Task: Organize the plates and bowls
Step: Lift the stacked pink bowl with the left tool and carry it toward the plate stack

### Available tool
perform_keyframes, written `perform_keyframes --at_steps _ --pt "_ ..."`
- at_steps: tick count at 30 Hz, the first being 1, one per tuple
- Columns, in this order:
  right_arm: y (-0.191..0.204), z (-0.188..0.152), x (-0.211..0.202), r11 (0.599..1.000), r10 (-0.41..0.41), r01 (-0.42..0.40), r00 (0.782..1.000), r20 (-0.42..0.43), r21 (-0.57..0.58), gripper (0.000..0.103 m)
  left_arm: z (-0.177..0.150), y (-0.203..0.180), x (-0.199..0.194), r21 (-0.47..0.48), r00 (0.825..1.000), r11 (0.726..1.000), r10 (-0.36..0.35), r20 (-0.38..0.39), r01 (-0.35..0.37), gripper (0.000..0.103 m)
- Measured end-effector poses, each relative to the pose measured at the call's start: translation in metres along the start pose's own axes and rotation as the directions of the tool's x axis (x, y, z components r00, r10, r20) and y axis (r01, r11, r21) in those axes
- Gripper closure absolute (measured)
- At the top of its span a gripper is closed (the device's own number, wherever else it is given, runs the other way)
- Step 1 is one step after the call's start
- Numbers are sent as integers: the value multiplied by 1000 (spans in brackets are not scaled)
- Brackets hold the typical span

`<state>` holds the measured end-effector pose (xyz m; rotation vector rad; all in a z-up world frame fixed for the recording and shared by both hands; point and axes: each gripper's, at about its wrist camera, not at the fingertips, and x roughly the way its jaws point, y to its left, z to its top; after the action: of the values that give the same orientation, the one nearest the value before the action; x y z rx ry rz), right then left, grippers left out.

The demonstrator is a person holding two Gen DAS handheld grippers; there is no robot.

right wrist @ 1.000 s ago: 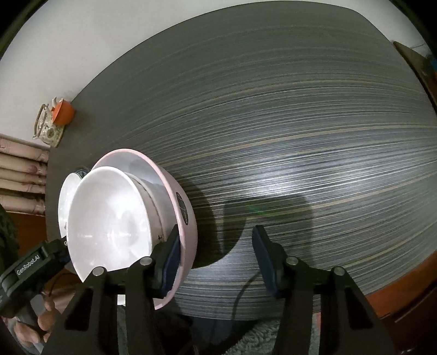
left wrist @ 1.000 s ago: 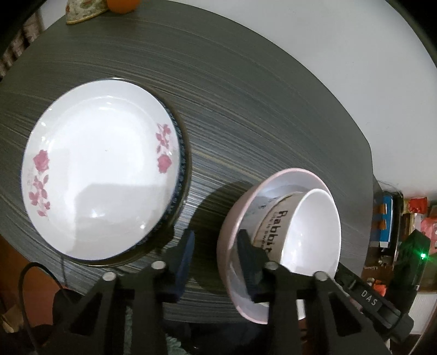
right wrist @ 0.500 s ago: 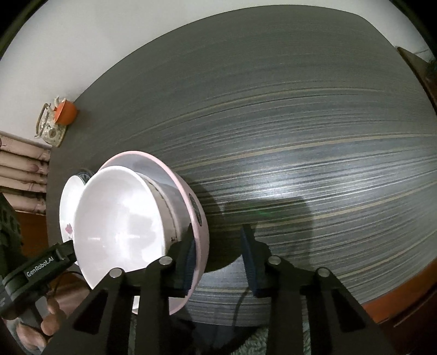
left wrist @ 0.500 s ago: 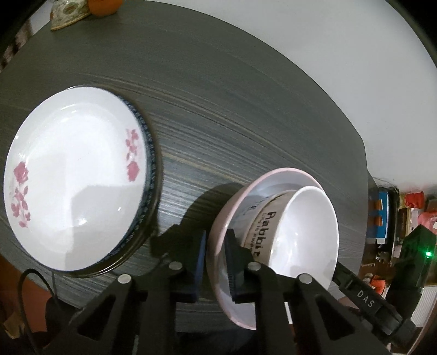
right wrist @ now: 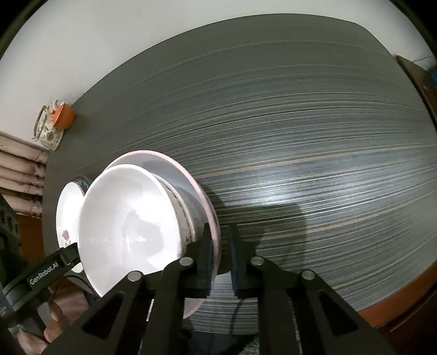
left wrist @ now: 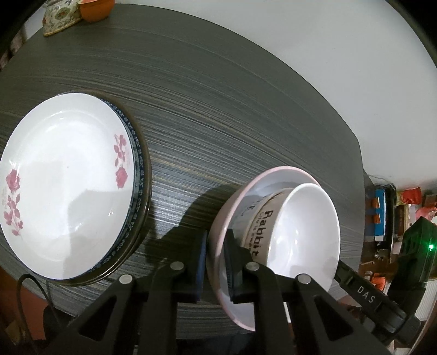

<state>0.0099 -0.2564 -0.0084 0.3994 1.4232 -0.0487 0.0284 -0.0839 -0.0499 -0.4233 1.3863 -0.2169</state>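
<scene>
A pink bowl (left wrist: 232, 207) holds a white bowl (left wrist: 303, 232) marked "Rabbit". My left gripper (left wrist: 215, 262) is shut on the pink bowl's left rim. My right gripper (right wrist: 220, 256) is shut on its right rim (right wrist: 210, 218), and the white bowl (right wrist: 128, 226) sits inside it. The bowls hang tilted just above the dark table (left wrist: 218, 109) near its front edge. A white plate with pink flowers (left wrist: 62, 180) lies on a blue-patterned plate (left wrist: 138, 169) at the left, also seen in the right wrist view (right wrist: 67, 221).
An orange cup (left wrist: 94, 11) and a floral dish (left wrist: 58, 19) stand at the table's far left corner, also in the right wrist view (right wrist: 62, 117). Shelves with clutter (left wrist: 396, 215) stand beyond the table's right edge. Wide bare tabletop (right wrist: 300, 136) lies to the right.
Both grippers have closed from open onto opposite rims of the pink bowl. The bowl stack now sits tilted and slightly raised between them.
</scene>
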Motion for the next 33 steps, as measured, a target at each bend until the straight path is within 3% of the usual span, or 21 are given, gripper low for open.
perform_keyframes --at_steps 33 --pt "8 -5 1 1000 -10 10 999 43 17 93 -5 -15 4 44 1000 999 5 15 -6 93"
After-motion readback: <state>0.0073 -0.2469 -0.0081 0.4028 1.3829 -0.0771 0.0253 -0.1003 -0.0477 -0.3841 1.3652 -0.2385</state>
